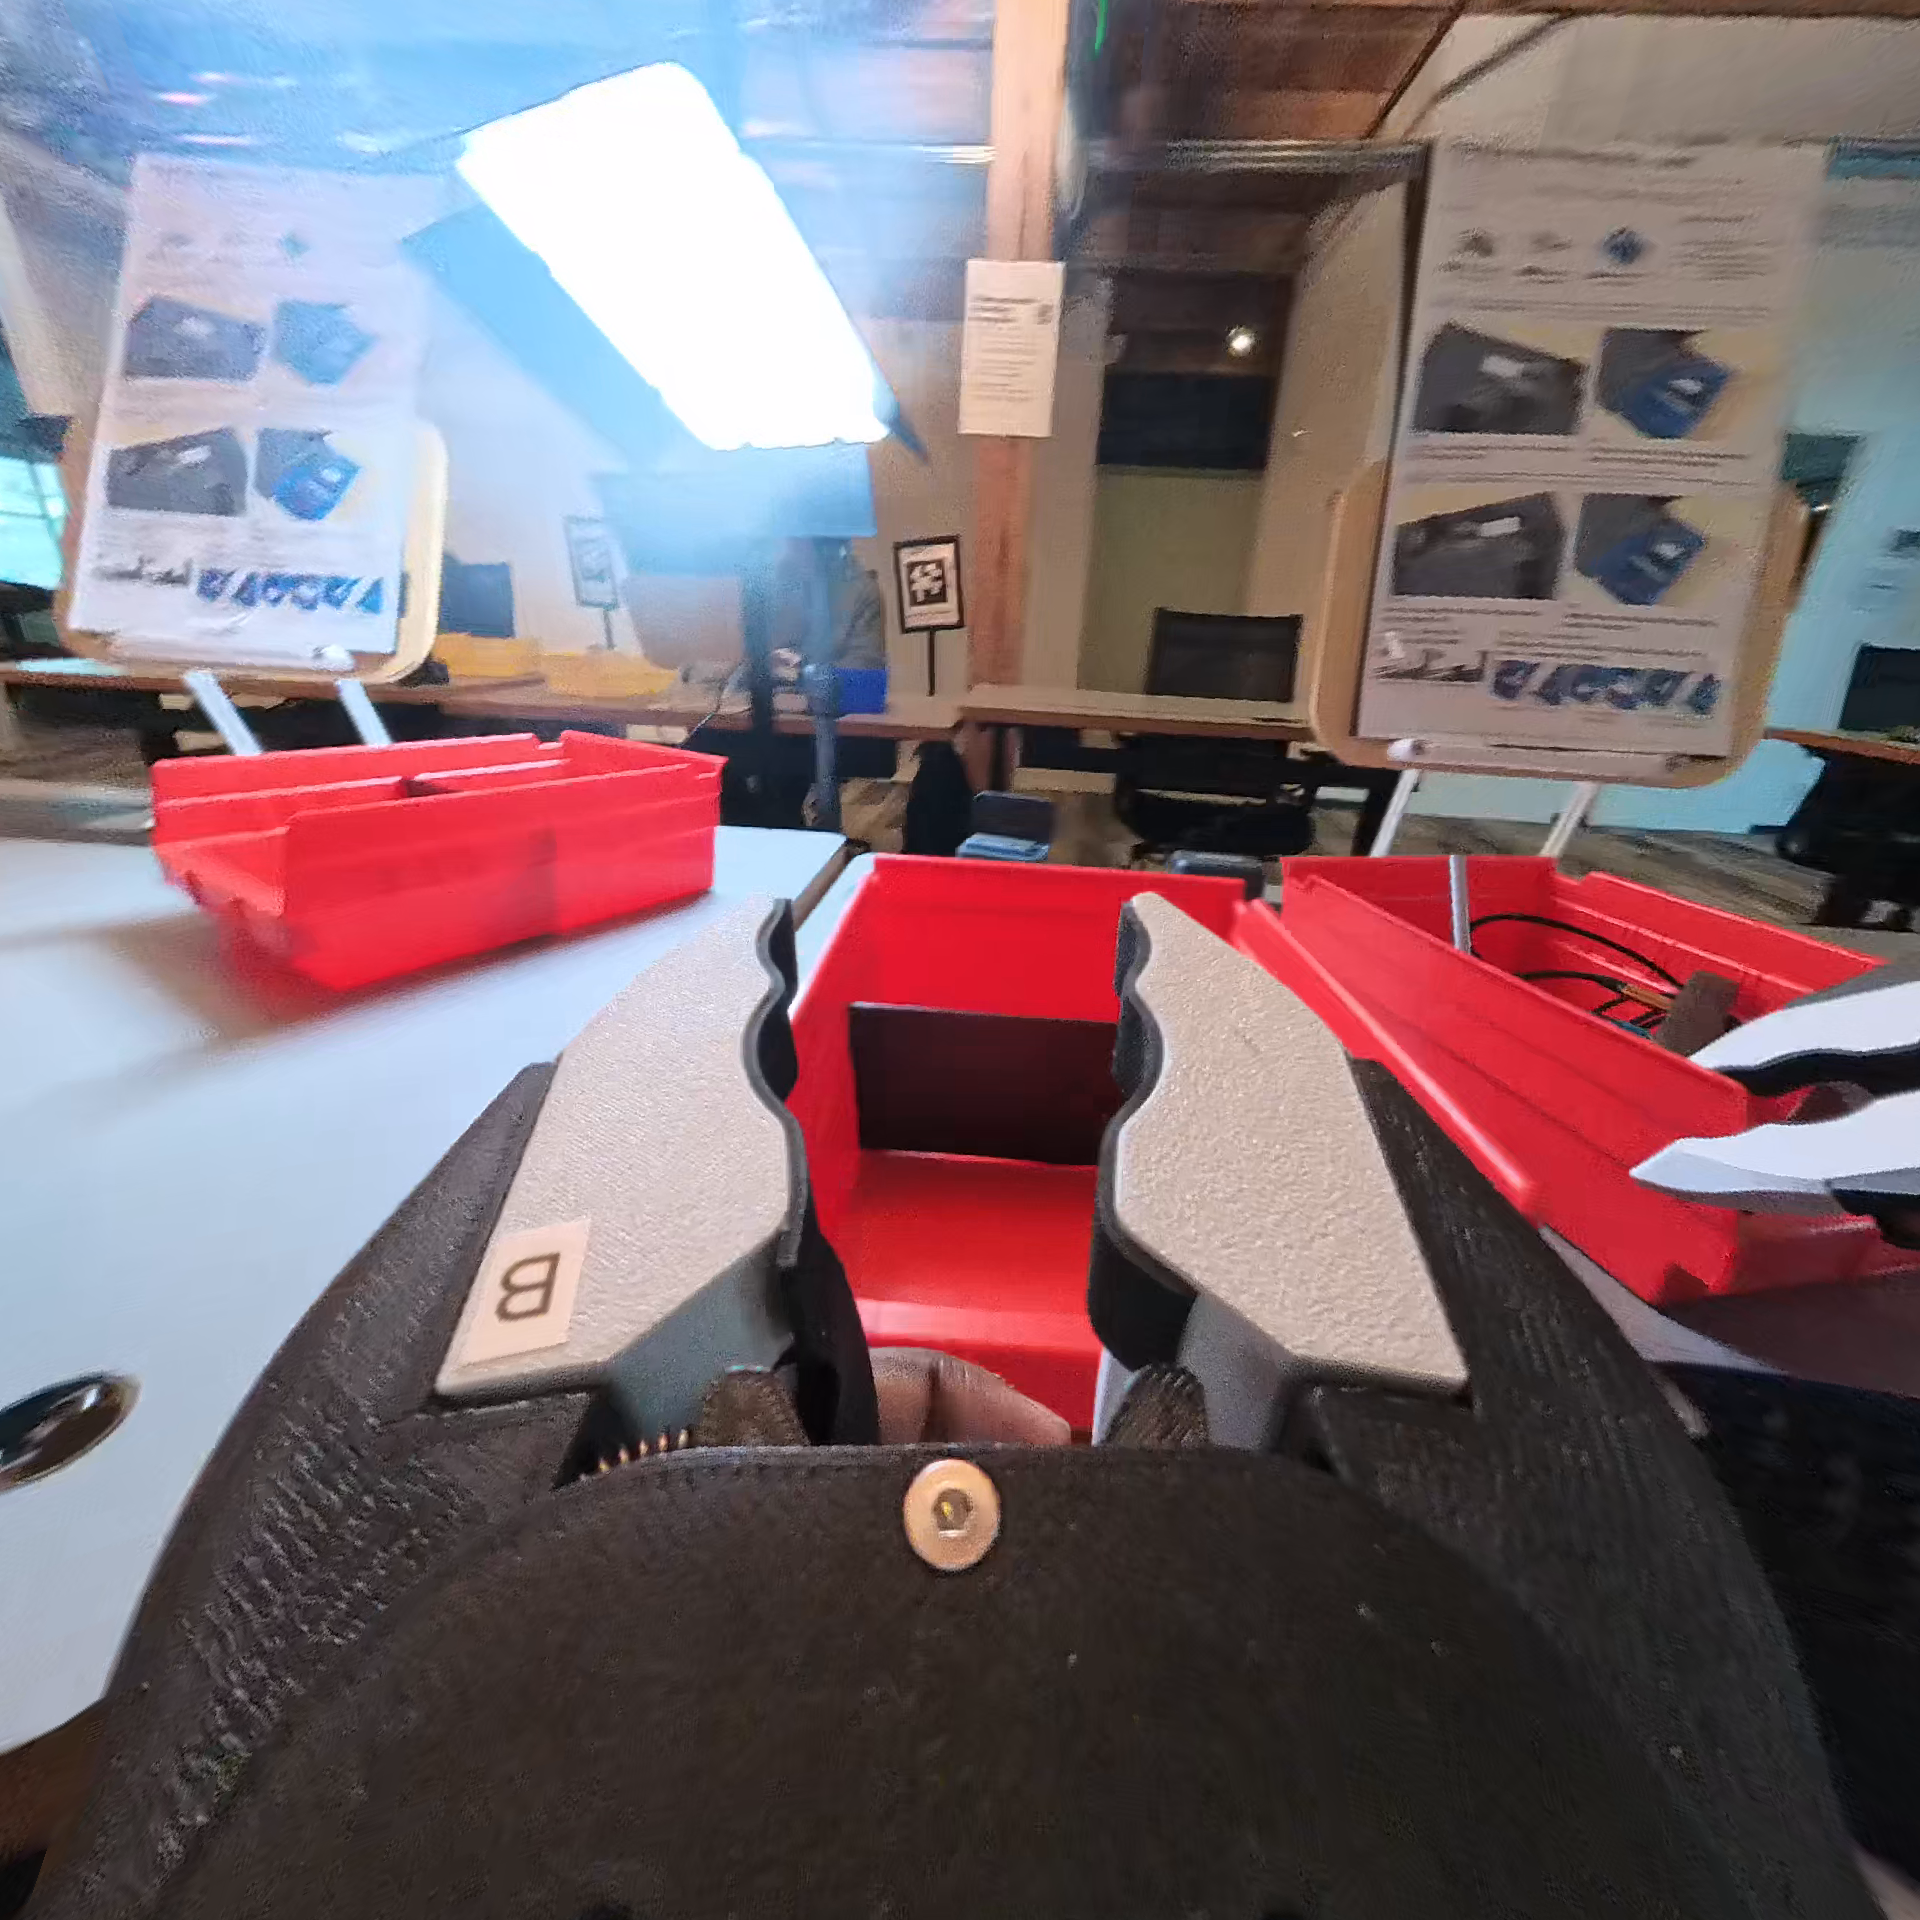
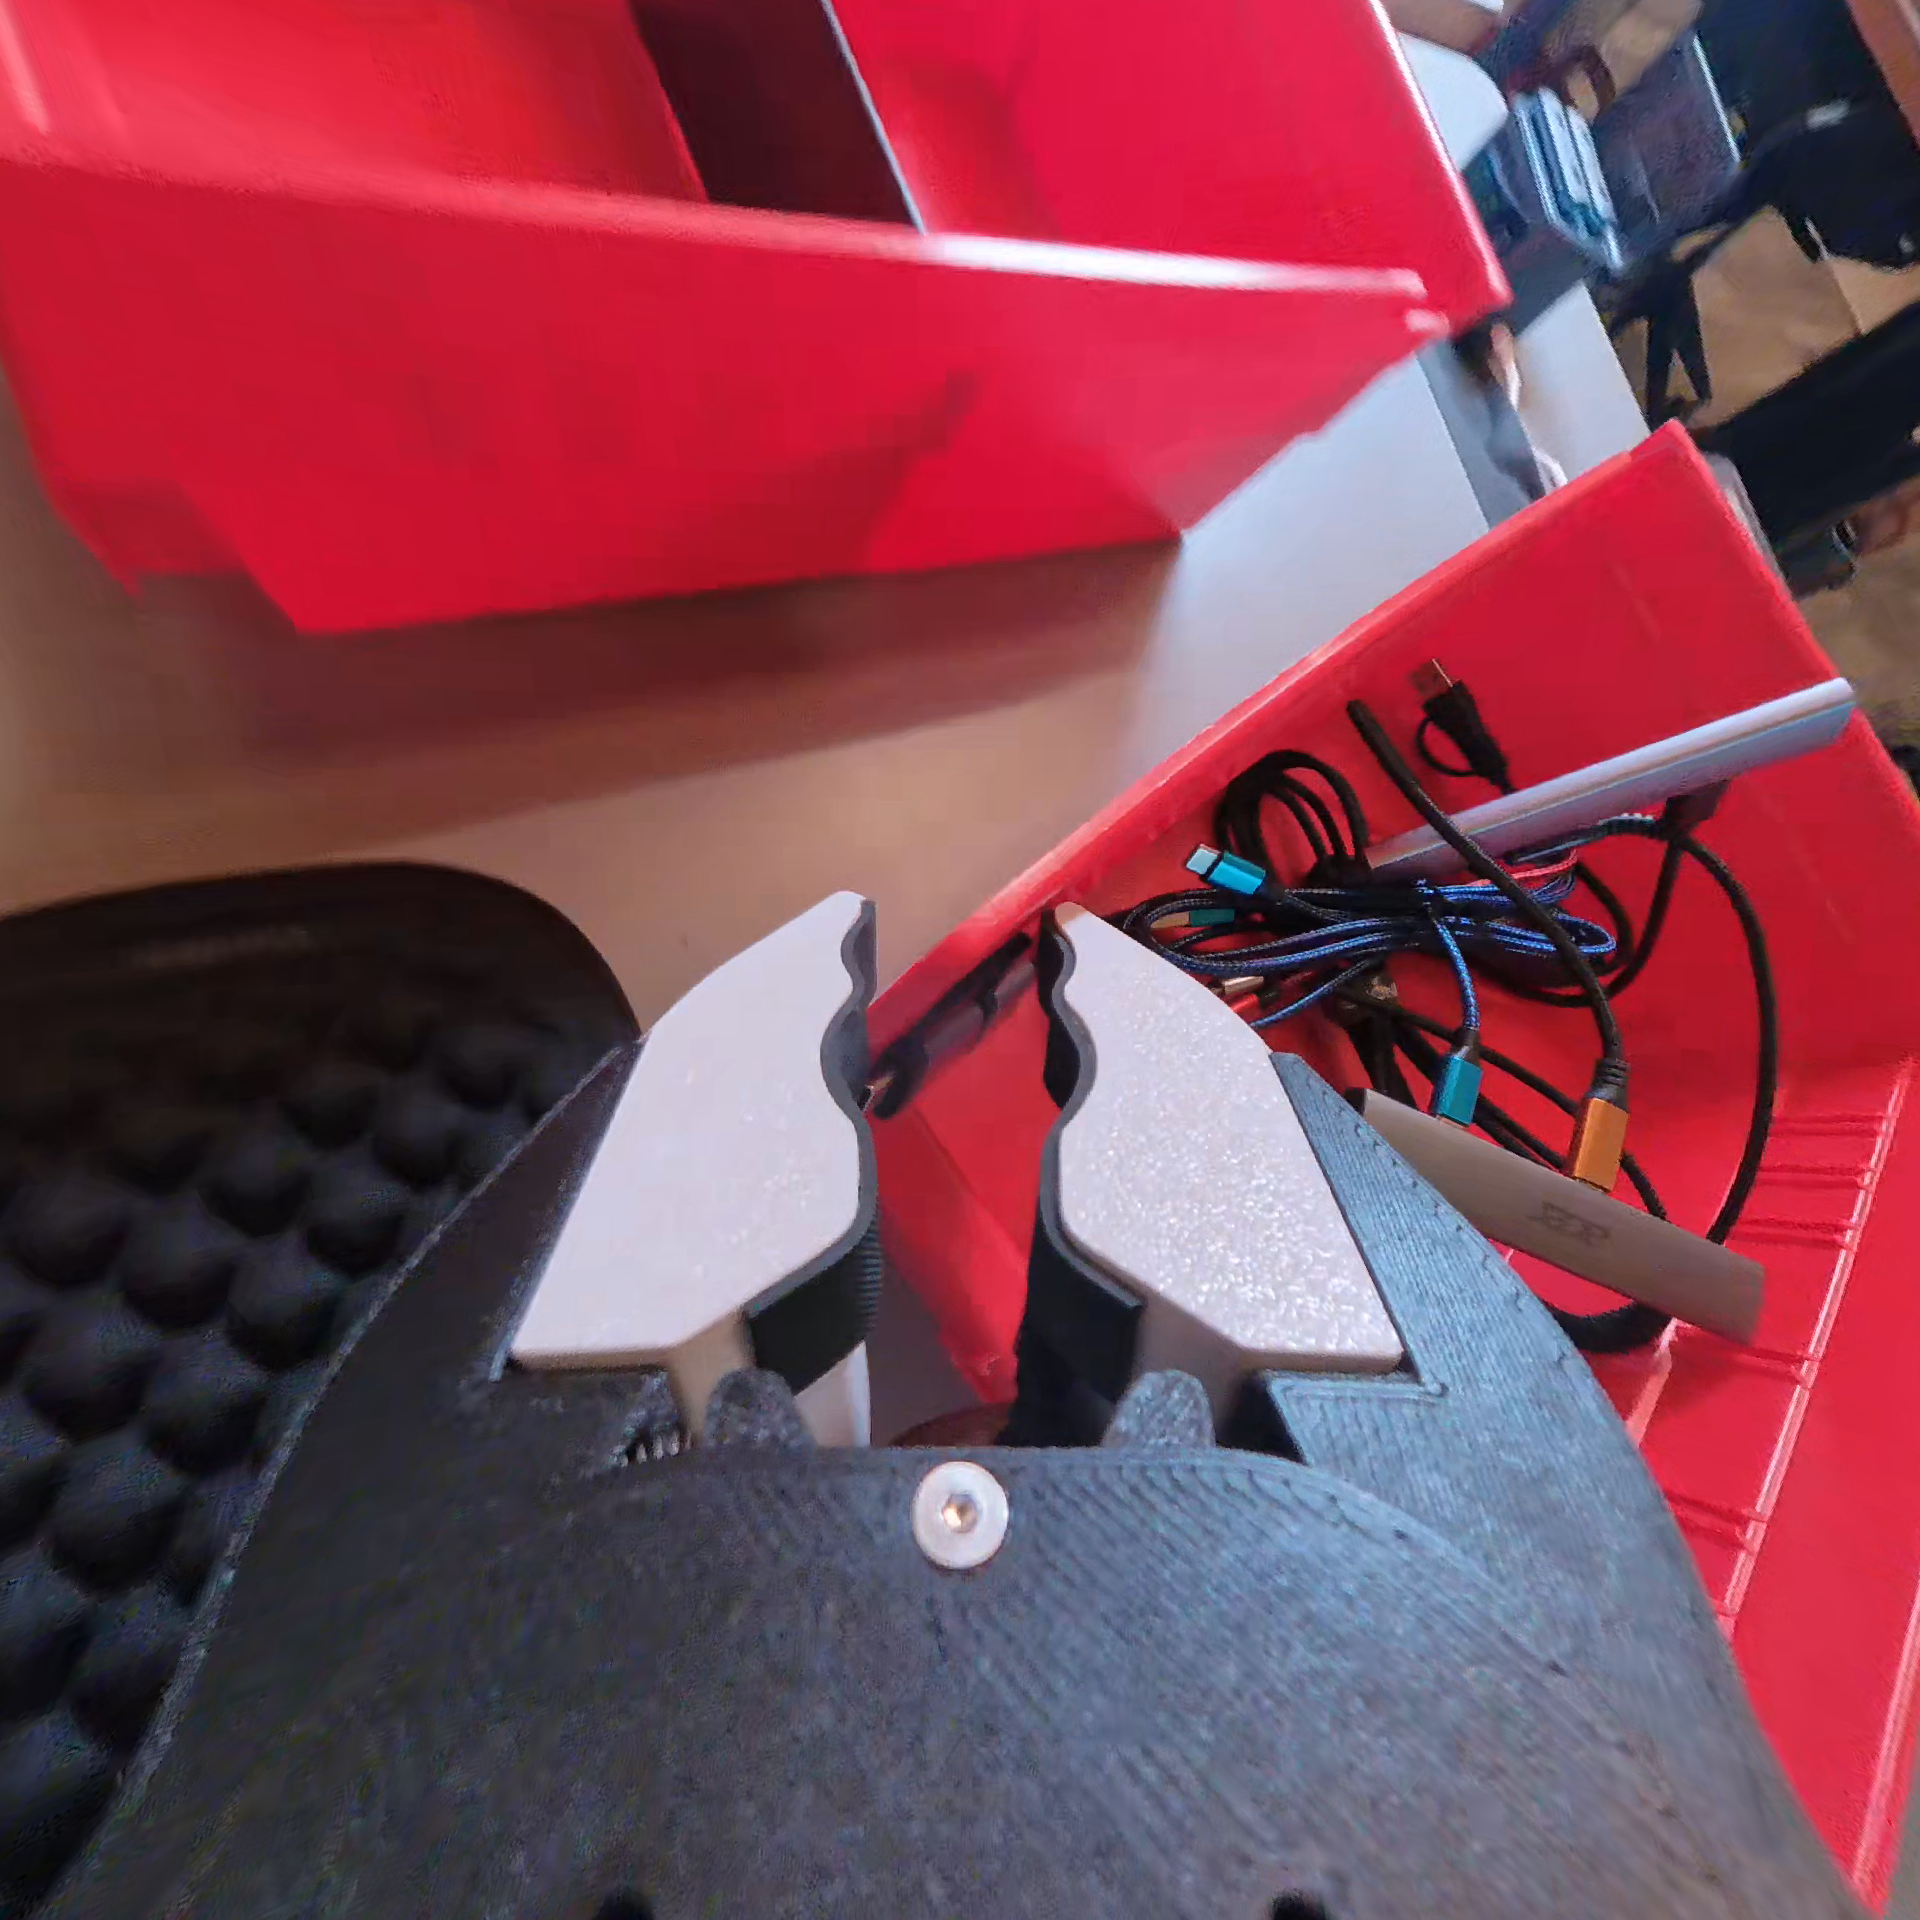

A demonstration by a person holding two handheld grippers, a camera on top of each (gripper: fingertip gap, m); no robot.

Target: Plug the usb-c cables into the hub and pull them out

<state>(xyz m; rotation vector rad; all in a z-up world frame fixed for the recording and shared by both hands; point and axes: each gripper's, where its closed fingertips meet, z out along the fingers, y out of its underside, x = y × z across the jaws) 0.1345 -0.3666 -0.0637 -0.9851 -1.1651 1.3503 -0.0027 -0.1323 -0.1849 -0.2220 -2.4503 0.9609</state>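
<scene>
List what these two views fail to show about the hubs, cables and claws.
- Right wrist view: the near grey hub is partly covered by the right claw; its ports are hidden.
- Right wrist view: the cables are tangled, so which plug belongs to which cannot be told.
- Left wrist view: the right claw is cut off by the edge.

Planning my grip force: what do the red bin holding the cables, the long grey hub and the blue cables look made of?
Red bin: likely moulded plastic, glossy, with ribbed walls. Grey hub: smooth matte shell, metal or plastic, I can't tell. Blue cables: braided fabric sheath, weave visible, with shiny teal and orange plug housings.
</scene>
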